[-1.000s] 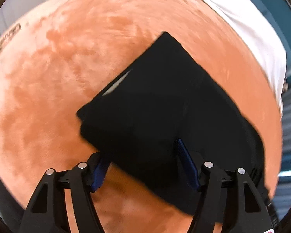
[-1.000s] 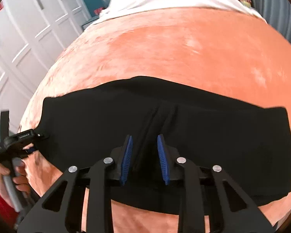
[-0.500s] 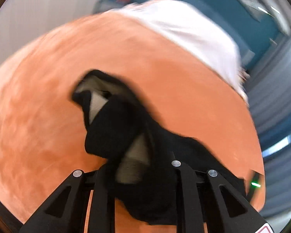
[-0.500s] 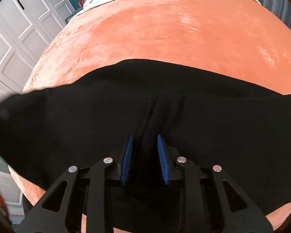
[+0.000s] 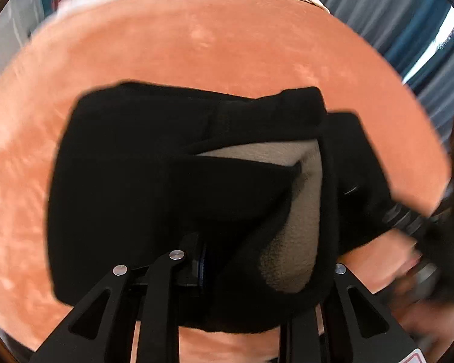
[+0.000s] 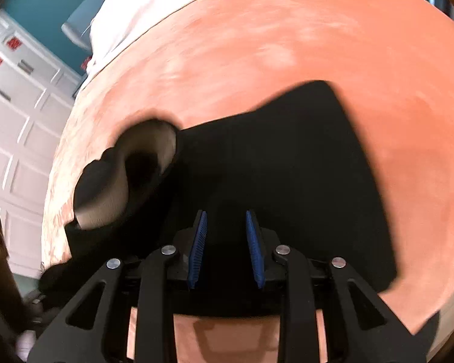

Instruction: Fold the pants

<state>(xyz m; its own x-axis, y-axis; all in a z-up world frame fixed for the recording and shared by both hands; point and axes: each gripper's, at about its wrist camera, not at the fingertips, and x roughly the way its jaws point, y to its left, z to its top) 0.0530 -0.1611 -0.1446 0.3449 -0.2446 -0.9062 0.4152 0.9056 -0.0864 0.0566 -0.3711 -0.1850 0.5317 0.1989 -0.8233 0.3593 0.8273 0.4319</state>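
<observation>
The black pants (image 5: 142,163) lie on an orange velvet bed cover (image 5: 196,45). In the left wrist view my left gripper (image 5: 257,260) is shut on a bunched end of the pants, lifted so the grey fleece lining (image 5: 299,211) shows. Its fingers are mostly buried in cloth. In the right wrist view the pants (image 6: 272,157) spread ahead, with the lifted end and its pale lining (image 6: 148,151) at the left. My right gripper (image 6: 225,248) holds a fold of black cloth between its blue pads (image 6: 198,248).
A white sheet (image 6: 166,3) covers the far end of the bed. White cabinet doors (image 6: 15,115) stand to the left and grey curtains (image 5: 393,15) to the right. My right hand and its gripper show blurred at the right edge of the left wrist view (image 5: 423,236).
My left gripper has closed on the pants' end, lifted it and carried it over toward the right gripper. The pants now look shorter in the right wrist view. The right gripper kept its grip.
</observation>
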